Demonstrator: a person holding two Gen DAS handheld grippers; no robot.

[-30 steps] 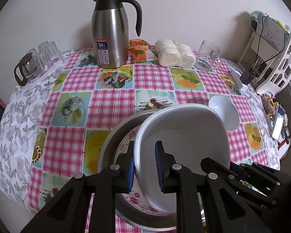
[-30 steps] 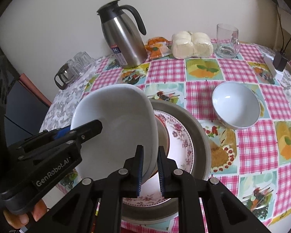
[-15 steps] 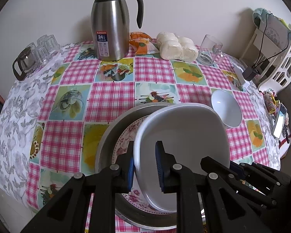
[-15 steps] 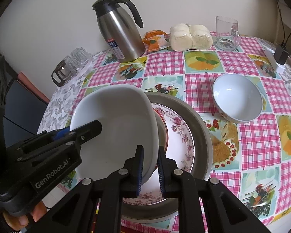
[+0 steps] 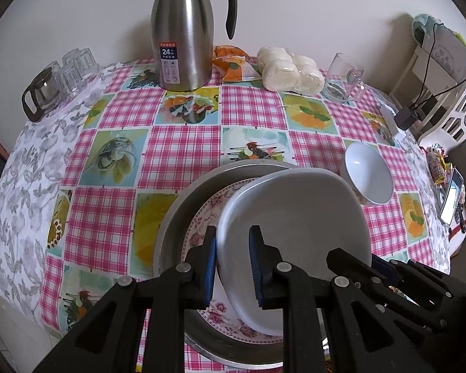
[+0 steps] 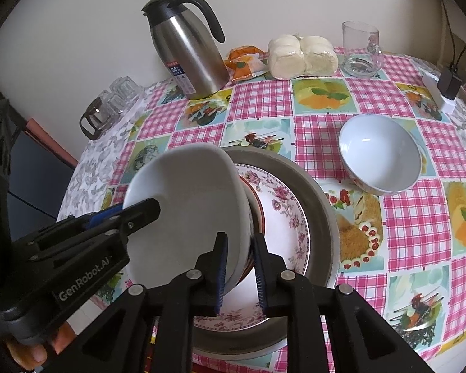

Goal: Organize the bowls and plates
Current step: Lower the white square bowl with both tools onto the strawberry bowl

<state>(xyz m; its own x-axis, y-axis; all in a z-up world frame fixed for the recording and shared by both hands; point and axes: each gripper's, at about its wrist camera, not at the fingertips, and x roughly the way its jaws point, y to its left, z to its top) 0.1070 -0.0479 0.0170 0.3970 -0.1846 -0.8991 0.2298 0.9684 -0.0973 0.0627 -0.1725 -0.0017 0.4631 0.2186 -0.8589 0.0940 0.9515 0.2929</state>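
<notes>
I see a white dish (image 5: 298, 217) with a smooth, glossy glazed surface, and under it a flowered plate (image 6: 282, 214) that looks like glazed ceramic, lying in a round tray (image 6: 318, 205) of dull grey metal with a brushed finish. The tablecloth (image 5: 177, 149) seems to me a printed plastic or oilcloth with a slight sheen (I cannot tell which), the small bowl (image 6: 379, 155) is glossy white inside, and the jug (image 5: 181, 40) is brushed steel with a black plastic handle. The left gripper (image 5: 233, 264) and the right gripper (image 6: 239, 267) are of matt black plastic with ribbed blue pads (image 5: 210, 267), and the mug (image 6: 360, 49) is clear glass.
</notes>
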